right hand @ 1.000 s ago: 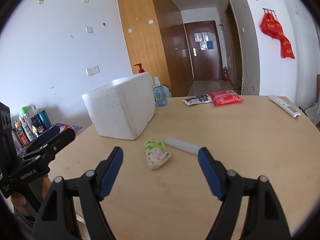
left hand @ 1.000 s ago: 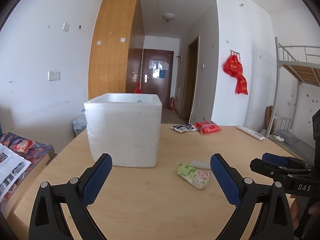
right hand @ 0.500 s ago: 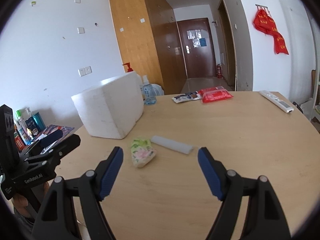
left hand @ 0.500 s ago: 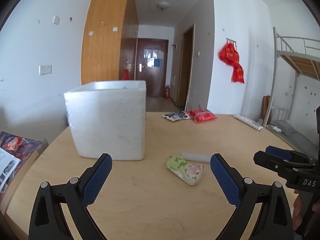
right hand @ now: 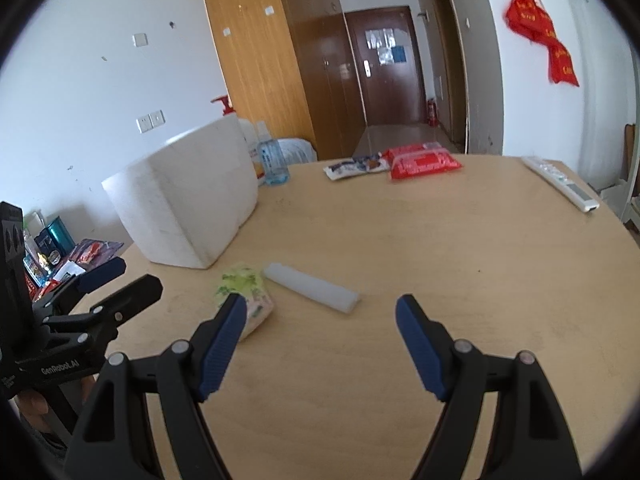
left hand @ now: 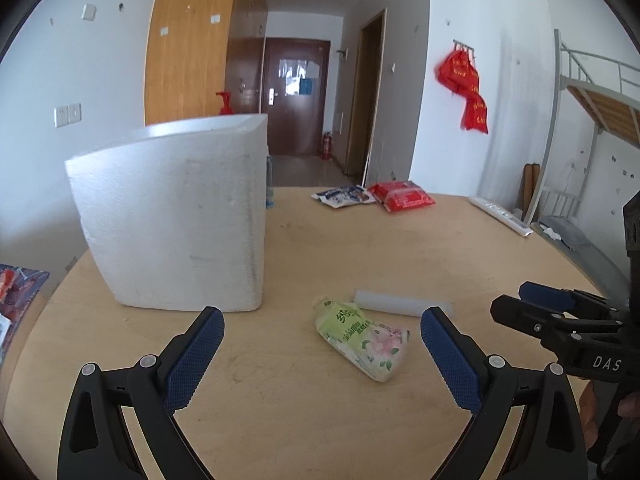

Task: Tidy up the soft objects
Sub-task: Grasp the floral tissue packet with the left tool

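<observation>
Both claws empty, jaws wide: left gripper (left hand: 322, 346), right gripper (right hand: 320, 322). Green tissue pack (left hand: 362, 338) lower centre, beside white foam strip (left hand: 404, 305), near foam box (left hand: 176, 220). Straddle pack w/ pads, pinch gently, lift to box.

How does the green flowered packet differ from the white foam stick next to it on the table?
The green flowered packet is printed with flowers and text; the white foam stick is plain. The packet looks flat, crumpled and wider; the stick is a slim, straight bar. The packet lies nearer the grippers, the stick just behind it. Both lie loose on the wooden table, ungripped.
</observation>
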A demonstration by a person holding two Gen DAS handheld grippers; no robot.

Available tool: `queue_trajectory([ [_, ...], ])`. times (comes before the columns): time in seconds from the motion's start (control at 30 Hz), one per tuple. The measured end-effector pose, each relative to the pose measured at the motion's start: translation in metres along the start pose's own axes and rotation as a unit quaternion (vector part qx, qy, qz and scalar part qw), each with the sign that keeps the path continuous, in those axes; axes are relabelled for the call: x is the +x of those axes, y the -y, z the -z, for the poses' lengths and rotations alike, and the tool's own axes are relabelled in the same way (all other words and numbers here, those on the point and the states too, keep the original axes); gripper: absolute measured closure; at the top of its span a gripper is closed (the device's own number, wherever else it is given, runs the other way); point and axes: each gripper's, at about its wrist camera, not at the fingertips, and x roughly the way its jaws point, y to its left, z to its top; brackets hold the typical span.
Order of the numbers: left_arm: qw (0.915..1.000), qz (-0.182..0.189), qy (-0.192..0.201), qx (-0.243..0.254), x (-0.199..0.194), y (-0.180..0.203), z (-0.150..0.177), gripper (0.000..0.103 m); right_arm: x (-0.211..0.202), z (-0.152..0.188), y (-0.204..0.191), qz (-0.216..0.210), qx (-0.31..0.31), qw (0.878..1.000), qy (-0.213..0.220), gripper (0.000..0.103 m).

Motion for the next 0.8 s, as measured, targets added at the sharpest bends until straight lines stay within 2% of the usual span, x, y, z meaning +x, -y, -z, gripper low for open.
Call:
queue_trajectory([
  [0.3,0.9977,0.002,-0.067,-0.006,0.042,0.002,-0.007,0.004,0.029,-0.013,0.008,0.002,-0.009,0.999,-0.048,0.022],
  [0.5,0.9953,-0.005,-0.097,-0.003,0.062,0.006,-0.009,0.004,0.040,-0.018,0.019,0.003,0.004,0.998,-0.070,0.022],
  [0.7,0.9917,0.008,-0.128,-0.014,0.078,0.007,-0.011,0.004,0.049,-0.021,0.023,0.000,0.004,0.996,-0.086,0.022],
  [0.8,0.9893,0.011,-0.143,-0.026,0.085,0.003,-0.010,0.011,0.054,-0.022,0.024,-0.004,0.006,0.996,-0.092,0.022],
])
